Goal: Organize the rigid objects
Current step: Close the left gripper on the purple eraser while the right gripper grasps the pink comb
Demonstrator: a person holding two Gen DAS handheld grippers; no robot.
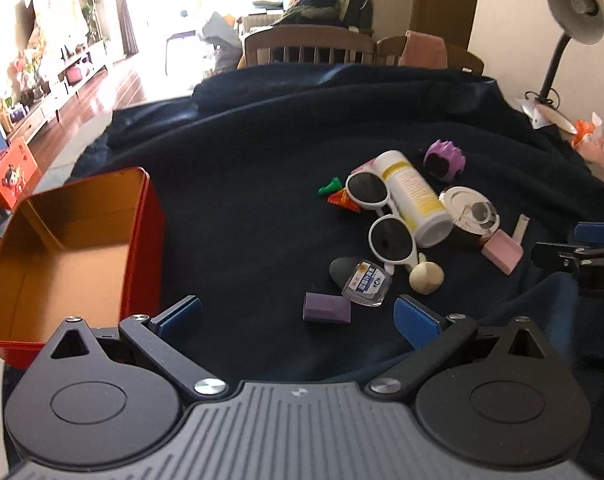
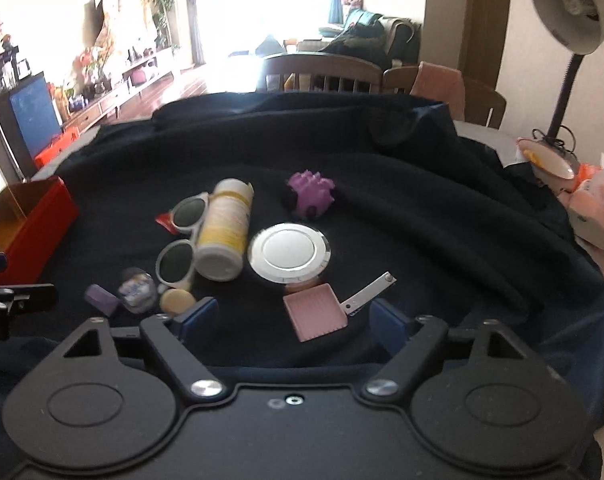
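Observation:
A pile of small objects lies on a dark blue cloth (image 1: pixel 241 208): white sunglasses (image 1: pixel 382 216), a white and yellow bottle (image 1: pixel 414 196), a round silver lid (image 2: pixel 289 252), a purple spiky toy (image 2: pixel 312 196), a pink block (image 2: pixel 316 316), a purple block (image 1: pixel 326 308), a small glass bottle (image 1: pixel 366 283), and a cream knob (image 1: pixel 426 276). An open red tin box (image 1: pixel 61 256) stands at the left; nothing shows inside it. My left gripper (image 1: pixel 297 320) is open above the cloth, near the purple block. My right gripper (image 2: pixel 293 320) is open, with the pink block between its fingers.
Green and orange small pieces (image 1: pixel 338 194) lie left of the sunglasses. A desk lamp (image 2: pixel 570 48) and a bowl (image 2: pixel 550 160) stand at the table's right. Wooden chairs (image 1: pixel 310 46) stand behind the table. The right gripper shows at the left wrist view's right edge (image 1: pixel 582 256).

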